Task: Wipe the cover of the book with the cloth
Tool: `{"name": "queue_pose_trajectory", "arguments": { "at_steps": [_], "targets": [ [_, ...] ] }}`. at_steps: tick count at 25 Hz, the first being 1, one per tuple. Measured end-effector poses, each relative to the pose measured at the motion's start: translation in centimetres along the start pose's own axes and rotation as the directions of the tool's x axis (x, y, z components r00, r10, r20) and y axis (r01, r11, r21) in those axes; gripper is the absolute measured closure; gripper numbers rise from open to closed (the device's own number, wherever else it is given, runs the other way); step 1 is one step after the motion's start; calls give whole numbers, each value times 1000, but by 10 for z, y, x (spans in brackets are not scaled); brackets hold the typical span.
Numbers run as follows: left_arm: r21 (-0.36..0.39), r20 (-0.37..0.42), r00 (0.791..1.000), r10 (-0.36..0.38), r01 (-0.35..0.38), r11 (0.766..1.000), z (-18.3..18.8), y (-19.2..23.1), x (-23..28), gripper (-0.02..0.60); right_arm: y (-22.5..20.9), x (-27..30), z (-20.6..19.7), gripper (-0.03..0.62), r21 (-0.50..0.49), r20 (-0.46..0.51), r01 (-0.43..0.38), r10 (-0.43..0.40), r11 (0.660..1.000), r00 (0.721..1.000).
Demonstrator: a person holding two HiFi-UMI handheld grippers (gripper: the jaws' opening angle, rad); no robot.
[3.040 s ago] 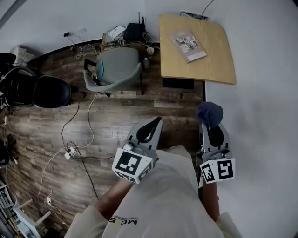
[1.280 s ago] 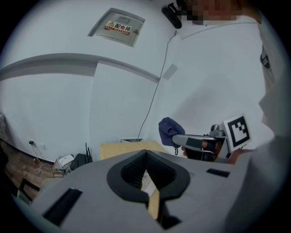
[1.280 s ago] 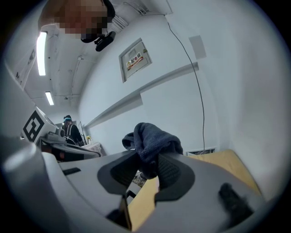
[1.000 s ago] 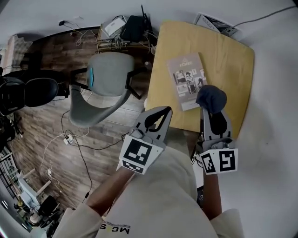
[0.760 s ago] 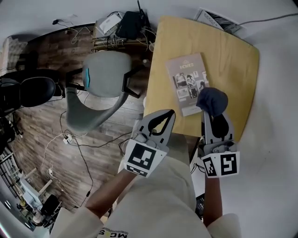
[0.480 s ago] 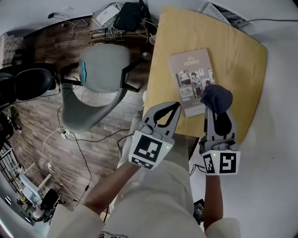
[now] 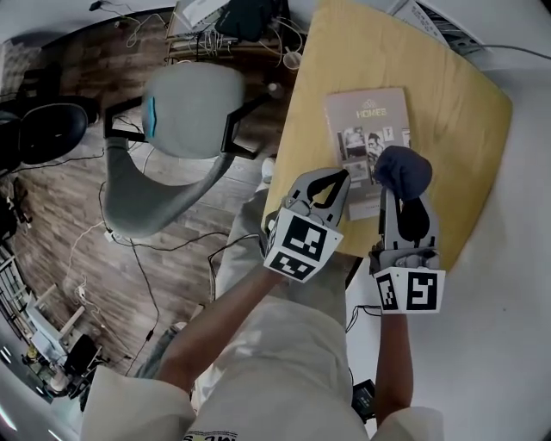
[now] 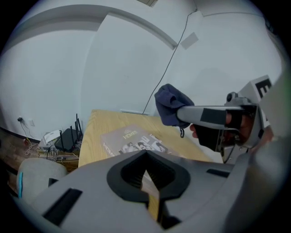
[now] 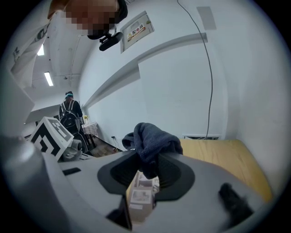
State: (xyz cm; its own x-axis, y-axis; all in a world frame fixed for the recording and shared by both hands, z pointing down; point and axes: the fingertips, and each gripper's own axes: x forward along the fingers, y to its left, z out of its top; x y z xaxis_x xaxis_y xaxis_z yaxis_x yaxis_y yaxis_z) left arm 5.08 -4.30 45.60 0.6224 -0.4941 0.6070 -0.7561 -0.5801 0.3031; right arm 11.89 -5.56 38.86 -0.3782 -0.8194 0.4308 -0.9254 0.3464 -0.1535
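A grey book point(image 7: 368, 142) with photos on its cover lies flat on the yellow wooden table point(image 7: 456, 129). My right gripper point(image 7: 401, 188) is shut on a bunched dark blue cloth point(image 7: 403, 170), which hangs over the book's near right part. In the right gripper view the cloth point(image 9: 152, 143) fills the jaws and the book point(image 9: 142, 191) shows below it. My left gripper point(image 7: 336, 177) is shut with nothing in it, at the table's near edge beside the book's left corner. In the left gripper view the book point(image 8: 132, 140) lies ahead and the cloth point(image 8: 172, 105) hangs at the right.
A grey chair point(image 7: 185, 112) stands left of the table, with a black office chair point(image 7: 43, 129) farther left. A router and tangled cables point(image 7: 241, 17) sit behind the table. Cables trail over the wooden floor point(image 7: 103, 232). A white wall lies to the right.
Both grippers have come forward from over the floor to the table. The cloth now hangs over the book's near right part, and the left gripper has reached the table's near edge.
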Motion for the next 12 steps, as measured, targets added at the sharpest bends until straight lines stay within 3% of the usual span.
{"name": "queue_pose_trajectory", "arguments": {
  "at_steps": [12],
  "targets": [
    [15, -38, 999, 10, -10, 1000, -29, 3, 40, 580, -5, 27, -27, 476, -34, -33, -45, 44, 998, 998]
  ]
}}
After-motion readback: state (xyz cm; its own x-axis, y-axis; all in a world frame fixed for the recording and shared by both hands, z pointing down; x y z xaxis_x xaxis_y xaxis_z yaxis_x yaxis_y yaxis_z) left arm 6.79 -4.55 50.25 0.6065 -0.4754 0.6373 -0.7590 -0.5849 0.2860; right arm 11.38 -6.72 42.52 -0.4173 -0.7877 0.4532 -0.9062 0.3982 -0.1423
